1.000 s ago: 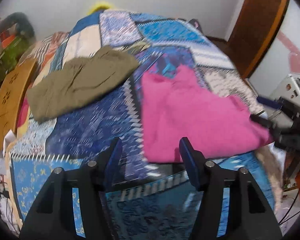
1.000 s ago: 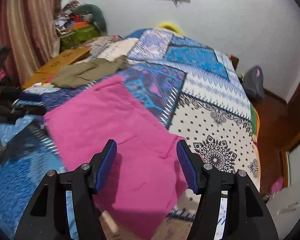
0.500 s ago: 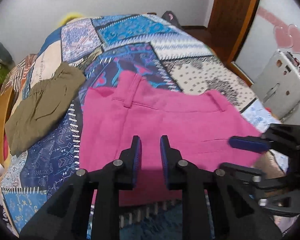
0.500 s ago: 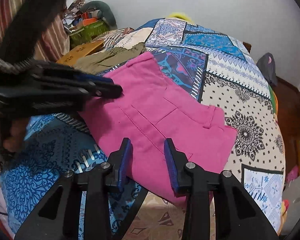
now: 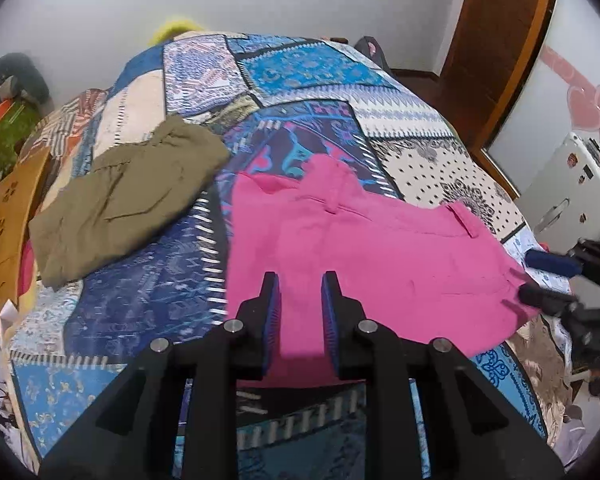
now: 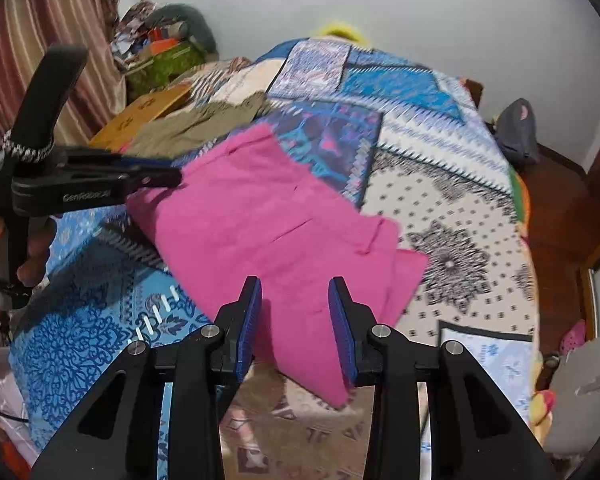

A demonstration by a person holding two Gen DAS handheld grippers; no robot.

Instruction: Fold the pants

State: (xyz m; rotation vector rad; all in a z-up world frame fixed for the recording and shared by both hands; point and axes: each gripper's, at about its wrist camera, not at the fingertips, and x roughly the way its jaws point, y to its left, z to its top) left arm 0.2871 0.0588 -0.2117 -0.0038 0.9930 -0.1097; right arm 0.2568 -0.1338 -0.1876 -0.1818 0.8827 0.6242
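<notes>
Pink pants (image 5: 364,248) lie flat on the patchwork bedspread (image 5: 292,72), waistband with belt loops toward the far side; they also show in the right wrist view (image 6: 260,216). My left gripper (image 5: 298,312) hovers over the near edge of the pants, jaws narrowly apart with nothing between them. My right gripper (image 6: 296,320) hovers over the near right corner of the pants, jaws apart and empty. The left gripper also shows from the side in the right wrist view (image 6: 156,174). The right gripper also shows at the right edge of the left wrist view (image 5: 540,280).
Folded olive-green pants (image 5: 124,196) lie on the bed to the left of the pink ones. A wooden board (image 5: 4,216) stands at the bed's left edge. A wooden door (image 5: 496,44) and a white appliance (image 5: 572,192) stand to the right. A grey bag (image 6: 516,132) sits on the floor.
Both grippers narrowed from wide open, then the right one opened a little again. Both moved in over the near edge of the pink pants. The pants lie as before.
</notes>
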